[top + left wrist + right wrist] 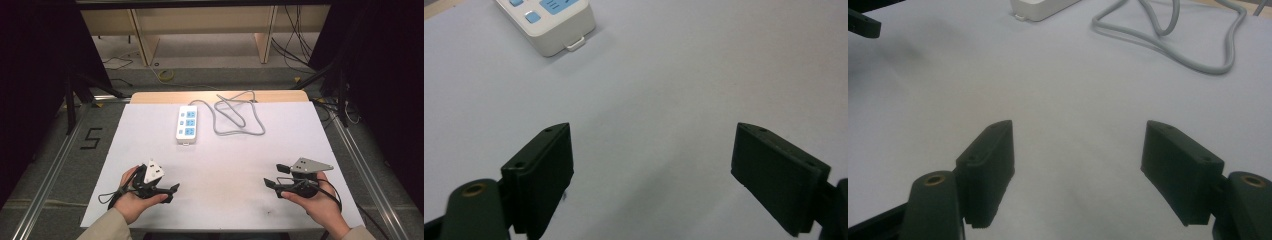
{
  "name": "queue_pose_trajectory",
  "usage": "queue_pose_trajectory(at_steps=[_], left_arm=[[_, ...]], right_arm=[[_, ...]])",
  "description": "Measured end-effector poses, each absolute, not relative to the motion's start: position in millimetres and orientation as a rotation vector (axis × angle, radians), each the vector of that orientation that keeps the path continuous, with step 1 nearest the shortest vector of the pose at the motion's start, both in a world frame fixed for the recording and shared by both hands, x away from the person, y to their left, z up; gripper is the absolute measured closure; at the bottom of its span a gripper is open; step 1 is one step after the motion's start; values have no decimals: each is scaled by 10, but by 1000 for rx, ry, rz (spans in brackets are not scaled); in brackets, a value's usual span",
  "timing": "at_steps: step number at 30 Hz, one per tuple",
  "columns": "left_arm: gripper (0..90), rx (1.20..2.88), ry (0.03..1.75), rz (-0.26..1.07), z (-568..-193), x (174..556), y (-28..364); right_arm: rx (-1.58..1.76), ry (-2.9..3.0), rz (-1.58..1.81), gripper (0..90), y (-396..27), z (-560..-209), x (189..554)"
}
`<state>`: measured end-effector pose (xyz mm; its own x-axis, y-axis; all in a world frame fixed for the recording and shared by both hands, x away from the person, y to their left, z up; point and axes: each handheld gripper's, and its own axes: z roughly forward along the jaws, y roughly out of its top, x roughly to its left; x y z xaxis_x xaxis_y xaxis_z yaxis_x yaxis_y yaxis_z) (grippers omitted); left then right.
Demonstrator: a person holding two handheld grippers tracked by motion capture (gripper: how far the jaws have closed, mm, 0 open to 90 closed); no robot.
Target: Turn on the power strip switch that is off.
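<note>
Nearest me, at about seven o'clock on the white table [225, 165], the left gripper [172, 192] rests low in the person's hand, jaws spread wide with bare tabletop between them. Over at five o'clock the right gripper [274, 176] sits the same way, jaws apart and holding nothing. Both point inward and up the table.

Farther off, near twelve o'clock and well apart from both grippers, lies the white power strip [186, 123] with its blue sockets, its near end towards the left gripper. Its grey cable [240, 117] loops loosely to the right, out towards one o'clock, then runs off the far edge.

If the strip is what they're after, I'd worry about that loose loop: a jaw coming in from the right could snag it and drag the strip askew. The smooth casing could also slide away if pinched off-centre.
</note>
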<state>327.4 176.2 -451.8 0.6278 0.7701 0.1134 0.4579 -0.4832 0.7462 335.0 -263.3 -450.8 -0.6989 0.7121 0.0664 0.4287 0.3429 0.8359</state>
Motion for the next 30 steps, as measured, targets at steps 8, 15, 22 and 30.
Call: queue_pose_trajectory(at_steps=[8, 15, 22, 30], left_arm=[[726, 2121, 1022, 609, -4413, 3306, 1815], [897, 2086, 1080, 563, -4358, 3371, 1843], [897, 2073, 1089, 521, -4364, 3444, 1809], [897, 2061, 1116, 537, -4360, 3546, 1820]], right_arm=[[1016, 2295, 1293, 298, -2643, -4506, 3335], [1013, 2302, 1289, 298, -2632, -4510, 3341], [1021, 2301, 1287, 297, -2635, -4511, 3345], [1017, 2300, 1288, 299, -2633, -4511, 3344]])
